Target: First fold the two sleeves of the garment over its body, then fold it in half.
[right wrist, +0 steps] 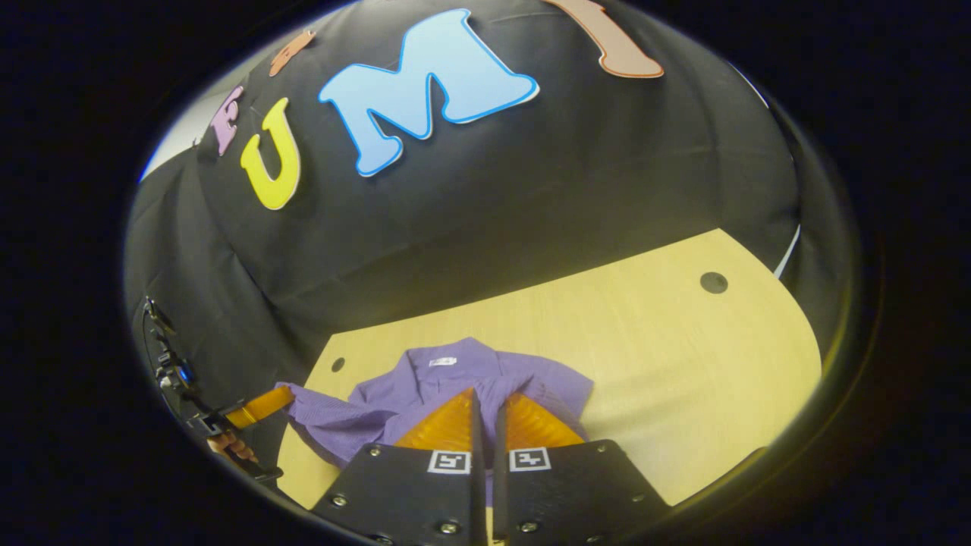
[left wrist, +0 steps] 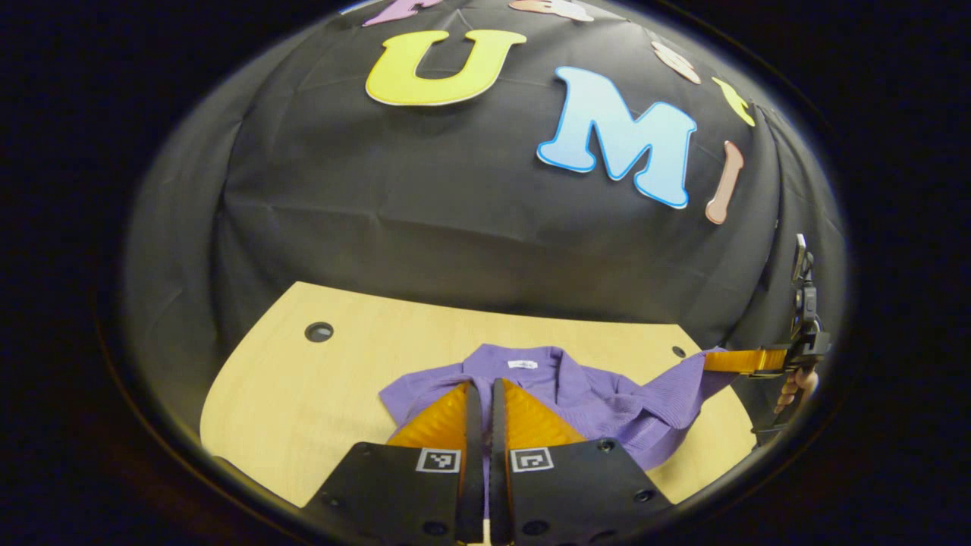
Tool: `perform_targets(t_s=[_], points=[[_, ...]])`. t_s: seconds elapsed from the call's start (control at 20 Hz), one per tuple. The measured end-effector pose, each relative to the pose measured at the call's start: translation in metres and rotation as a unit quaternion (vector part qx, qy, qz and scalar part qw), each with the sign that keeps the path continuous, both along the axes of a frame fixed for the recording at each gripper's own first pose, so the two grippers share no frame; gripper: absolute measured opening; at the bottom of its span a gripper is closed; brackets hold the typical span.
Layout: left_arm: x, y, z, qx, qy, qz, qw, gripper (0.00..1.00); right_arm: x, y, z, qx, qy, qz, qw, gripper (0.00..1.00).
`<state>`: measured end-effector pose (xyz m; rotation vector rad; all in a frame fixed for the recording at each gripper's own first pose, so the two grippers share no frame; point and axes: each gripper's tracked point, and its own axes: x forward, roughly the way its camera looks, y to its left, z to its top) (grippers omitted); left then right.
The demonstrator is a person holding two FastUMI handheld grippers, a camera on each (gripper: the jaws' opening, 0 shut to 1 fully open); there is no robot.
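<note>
A purple collared garment [left wrist: 576,394] [right wrist: 455,371] lies on the pale wooden table [left wrist: 303,394] [right wrist: 683,356], its collar toward the far wall. In the left gripper view my left gripper [left wrist: 482,383] is shut at the garment's left sleeve, with purple cloth around its fingers. Farther right in that view, the right gripper [left wrist: 709,360] pinches the right sleeve, which is stretched out and lifted off the table. In the right gripper view my right gripper [right wrist: 485,394] is shut over the cloth, while the left gripper [right wrist: 288,393] holds the other sleeve pulled out at the table's left edge.
Round holes [left wrist: 318,331] [right wrist: 713,282] mark the table's far corners. The black cloth wall rises right behind the table. A hand [left wrist: 796,387] [right wrist: 227,447] grips each far-off gripper beyond the table's side edge. Bare tabletop lies on either side of the garment.
</note>
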<state>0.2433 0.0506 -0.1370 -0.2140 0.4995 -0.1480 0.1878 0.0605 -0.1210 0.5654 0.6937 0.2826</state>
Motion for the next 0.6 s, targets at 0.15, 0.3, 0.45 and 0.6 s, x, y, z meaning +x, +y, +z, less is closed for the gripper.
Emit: perform_targets(t_s=[0.15,0.3,0.45,0.6], points=[[0.031,0.008,0.0,0.008,-0.02,0.01,1.0,0.09,0.03,0.002,-0.009,-0.008,-0.004,-0.004,1.0,0.04],[0.061,0.013,-0.008,0.022,-0.028,0.02,0.999,0.09,0.055,0.003,-0.02,-0.013,-0.005,-0.008,1.0,0.04],[0.083,0.012,-0.024,0.04,-0.028,0.026,0.998,0.09,0.079,0.004,-0.034,-0.014,-0.007,-0.018,1.0,0.04],[0.099,0.012,-0.044,0.053,-0.024,0.036,0.998,0.09,0.095,0.005,-0.049,-0.027,-0.006,-0.022,0.999,0.04]])
